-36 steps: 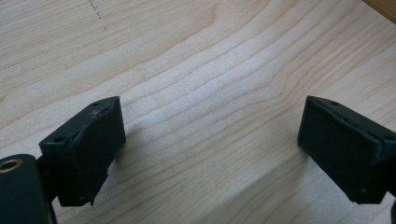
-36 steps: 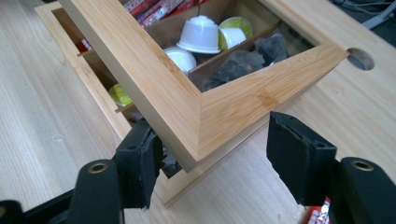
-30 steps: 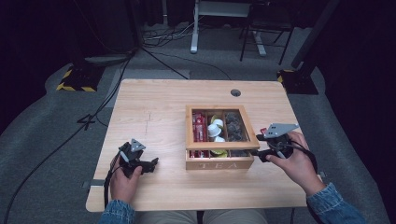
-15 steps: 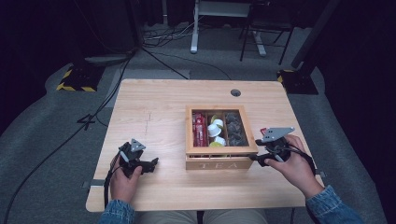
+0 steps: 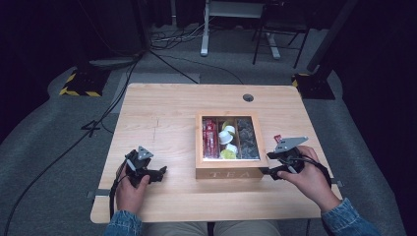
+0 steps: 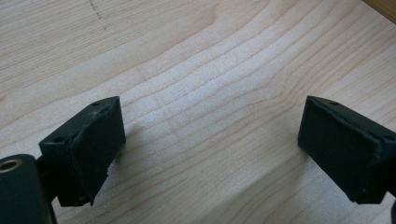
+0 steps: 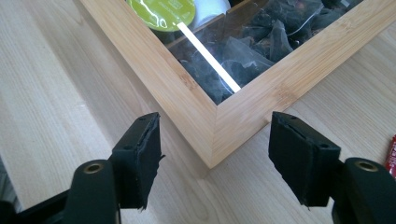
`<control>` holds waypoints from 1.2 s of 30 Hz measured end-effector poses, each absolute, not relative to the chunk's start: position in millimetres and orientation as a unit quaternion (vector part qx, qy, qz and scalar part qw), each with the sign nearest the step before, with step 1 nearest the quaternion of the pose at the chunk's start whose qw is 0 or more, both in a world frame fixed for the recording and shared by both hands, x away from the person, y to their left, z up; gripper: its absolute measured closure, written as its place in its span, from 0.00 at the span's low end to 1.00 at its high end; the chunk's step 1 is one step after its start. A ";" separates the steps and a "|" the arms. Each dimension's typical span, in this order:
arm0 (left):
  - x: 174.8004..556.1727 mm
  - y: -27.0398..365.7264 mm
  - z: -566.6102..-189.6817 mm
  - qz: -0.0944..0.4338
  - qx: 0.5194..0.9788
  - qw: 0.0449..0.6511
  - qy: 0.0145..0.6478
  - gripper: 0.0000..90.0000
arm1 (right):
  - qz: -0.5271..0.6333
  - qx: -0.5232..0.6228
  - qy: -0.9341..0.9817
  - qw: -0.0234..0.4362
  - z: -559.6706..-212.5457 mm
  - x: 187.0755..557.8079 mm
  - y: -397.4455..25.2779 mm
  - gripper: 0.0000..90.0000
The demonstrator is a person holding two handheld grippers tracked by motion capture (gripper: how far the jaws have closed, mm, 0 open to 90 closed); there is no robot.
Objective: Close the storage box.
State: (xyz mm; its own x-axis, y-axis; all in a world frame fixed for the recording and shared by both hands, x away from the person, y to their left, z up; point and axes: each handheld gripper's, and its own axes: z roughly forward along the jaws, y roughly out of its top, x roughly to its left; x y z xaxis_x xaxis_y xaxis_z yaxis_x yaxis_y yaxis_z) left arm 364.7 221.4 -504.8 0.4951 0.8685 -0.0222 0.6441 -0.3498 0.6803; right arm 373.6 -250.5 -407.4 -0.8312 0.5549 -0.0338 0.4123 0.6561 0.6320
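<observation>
Seen from the high view, a person seated at a pale wooden worktop point(image 5: 162, 123) holds a tool in each hand. The right tool point(image 5: 269, 164) sits just beside the near right corner of a wooden tea box point(image 5: 228, 172). The left tool point(image 5: 160, 172) rests well apart from the box, its jaws pointing toward it. A small red item point(image 5: 277, 138), too small to identify with confidence, lies just beyond the right tool.

In the left gripper view, the left tool point(image 6: 210, 144) stands wide open over bare wood grain, nothing between its jaws.

In the right gripper view, the right tool point(image 7: 215, 154) is also spread wide and holds nothing; the box corner point(image 7: 212, 140) sits directly ahead, between the jaws. Beyond it lie dark tea bags point(image 7: 261, 42) and a green-lidded capsule point(image 7: 161, 11).
</observation>
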 end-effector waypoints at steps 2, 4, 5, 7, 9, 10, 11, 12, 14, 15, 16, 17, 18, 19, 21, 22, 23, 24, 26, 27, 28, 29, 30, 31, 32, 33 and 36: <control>364.7 221.4 -504.8 0.175 0.803 0.321 0.471 0.09 | 0.325 0.270 0.899 0.114 -404.4 372.8 -251.2 0.37; 364.7 221.4 -504.7 0.175 0.803 0.321 0.471 0.09 | 0.339 0.273 0.892 0.118 -399.1 374.3 -253.3 0.35; 364.7 221.4 -504.8 0.175 0.803 0.321 0.471 0.09 | 0.346 0.277 0.888 0.122 -396.2 375.3 -254.6 0.34; 364.7 221.4 -504.7 0.175 0.803 0.321 0.471 0.09 | 0.359 0.280 0.881 0.130 -390.1 377.2 -258.0 0.34; 364.7 221.4 -504.8 0.175 0.803 0.321 0.471 0.09 | 0.372 0.286 0.873 0.135 -384.0 378.9 -262.4 0.33; 364.7 221.4 -504.8 0.175 0.803 0.321 0.471 0.09 | 0.378 0.290 0.868 0.137 -381.1 379.7 -265.2 0.33; 364.7 221.4 -504.7 0.175 0.803 0.321 0.471 0.09 | 0.385 0.297 0.863 0.139 -377.7 380.8 -269.4 0.32; 364.7 221.4 -504.7 0.175 0.803 0.321 0.471 0.09 | 0.387 0.299 0.861 0.139 -376.4 381.3 -271.3 0.32; 364.7 221.4 -504.7 0.175 0.803 0.321 0.471 0.09 | 0.397 0.311 0.851 0.143 -372.0 382.9 -279.6 0.32; 364.7 221.4 -504.7 0.175 0.803 0.321 0.471 0.09 | 0.401 0.316 0.848 0.143 -370.7 383.3 -283.2 0.32; 364.7 221.4 -504.7 0.175 0.803 0.321 0.471 0.09 | 0.404 0.320 0.845 0.143 -369.6 383.6 -286.7 0.32; 364.7 221.4 -504.7 0.175 0.803 0.321 0.471 0.09 | 0.407 0.324 0.842 0.144 -368.9 384.0 -290.3 0.32; 364.7 221.4 -504.7 0.175 0.803 0.321 0.471 0.09 | 0.407 0.329 0.840 0.145 -368.2 384.2 -293.8 0.32; 364.7 221.4 -504.7 0.175 0.803 0.321 0.471 0.09 | 0.407 0.331 0.839 0.146 -367.9 384.6 -297.3 0.32; 364.7 221.4 -504.7 0.175 0.803 0.321 0.471 0.09 | 0.403 0.335 0.838 0.148 -366.9 385.1 -304.0 0.32; 364.7 221.4 -504.7 0.175 0.803 0.321 0.471 0.09 | 0.403 0.337 0.837 0.151 -366.5 385.5 -307.3 0.32; 364.7 221.4 -504.7 0.175 0.803 0.321 0.471 0.09 | 0.404 0.339 0.836 0.152 -366.1 386.0 -310.7 0.31; 364.7 221.4 -504.7 0.175 0.803 0.321 0.471 0.09 | 0.405 0.343 0.833 0.153 -365.8 386.5 -314.3 0.30; 364.7 221.2 -504.8 0.175 0.802 0.322 0.472 0.09 | 0.401 0.352 0.830 0.161 -366.1 387.9 -322.5 0.29; 364.8 221.2 -504.8 0.174 0.802 0.322 0.471 0.09 | 0.399 0.355 0.830 0.163 -366.8 388.9 -327.1 0.29; 364.9 221.2 -504.8 0.174 0.802 0.322 0.472 0.08 | 0.397 0.359 0.829 0.162 -367.8 389.9 -331.7 0.29; 365.0 221.1 -504.8 0.174 0.802 0.322 0.472 0.08 | 0.396 0.363 0.828 0.162 -369.5 391.1 -336.1 0.29; 365.1 221.1 -504.9 0.174 0.802 0.323 0.471 0.08 | 0.393 0.369 0.827 0.164 -371.3 392.1 -340.7 0.29; 365.2 221.0 -504.9 0.174 0.802 0.323 0.471 0.08 | 0.389 0.376 0.825 0.165 -374.0 393.3 -346.2 0.29; 365.3 220.9 -505.0 0.173 0.802 0.323 0.472 0.08 | 0.386 0.379 0.824 0.167 -375.7 394.1 -349.6 0.29; 365.4 220.9 -505.0 0.174 0.802 0.323 0.471 0.08 | 0.385 0.384 0.822 0.169 -377.6 395.0 -352.9 0.29; 365.5 220.9 -505.0 0.174 0.802 0.323 0.471 0.08 | 0.378 0.403 0.816 0.170 -387.0 398.6 -366.1 0.29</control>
